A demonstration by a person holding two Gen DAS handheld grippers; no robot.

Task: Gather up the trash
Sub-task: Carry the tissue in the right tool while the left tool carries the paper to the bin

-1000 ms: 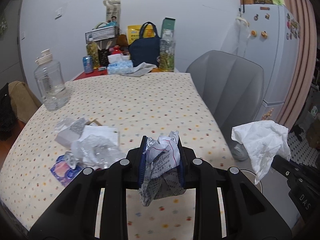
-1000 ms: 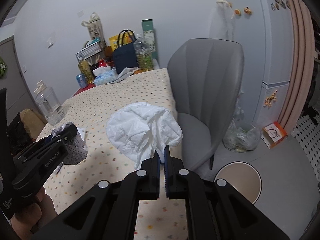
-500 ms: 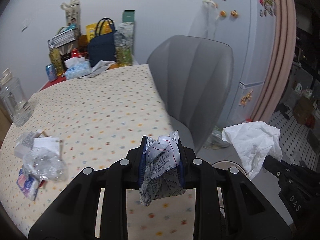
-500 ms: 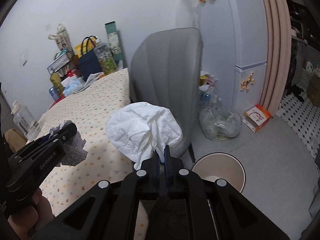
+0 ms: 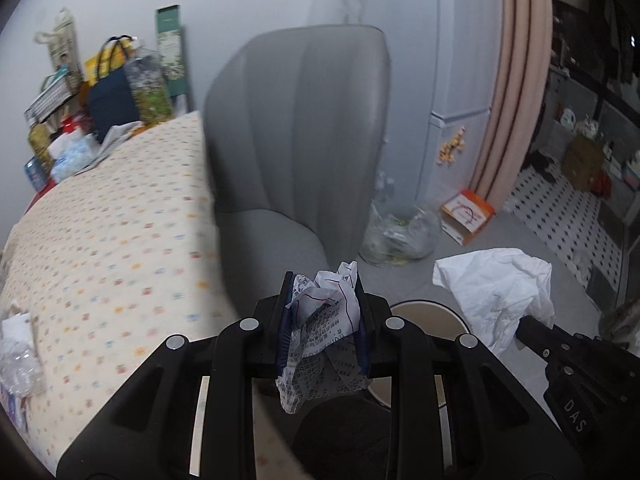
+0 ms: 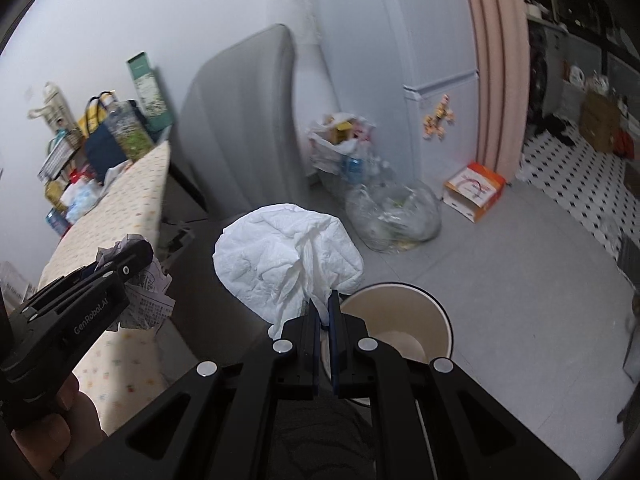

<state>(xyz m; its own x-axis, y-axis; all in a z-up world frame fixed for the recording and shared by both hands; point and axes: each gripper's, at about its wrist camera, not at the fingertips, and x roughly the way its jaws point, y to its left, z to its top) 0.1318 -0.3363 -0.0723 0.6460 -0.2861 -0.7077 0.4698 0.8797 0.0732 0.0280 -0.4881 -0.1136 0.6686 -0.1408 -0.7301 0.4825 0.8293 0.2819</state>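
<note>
My left gripper (image 5: 322,292) is shut on a crumpled printed paper (image 5: 324,340), held past the table's right edge, above the floor. It also shows in the right wrist view (image 6: 138,258) with the paper (image 6: 150,304). My right gripper (image 6: 324,304) is shut on a white tissue (image 6: 280,252), which also shows in the left wrist view (image 5: 496,292). A round cream trash bin (image 6: 400,320) stands open on the floor just below and right of the right gripper. Its rim shows in the left wrist view (image 5: 428,306), partly hidden by the left gripper.
A grey chair (image 5: 296,128) stands beside the dotted-cloth table (image 5: 100,240). More wrappers (image 5: 18,356) lie on the table's near left. A clear bag of rubbish (image 6: 394,216), an orange box (image 6: 474,190) and the white fridge (image 5: 452,80) stand behind the bin.
Both grippers have swung right, away from the table and toward the floor. The trash bin is now close beneath them. Both still hold their trash.
</note>
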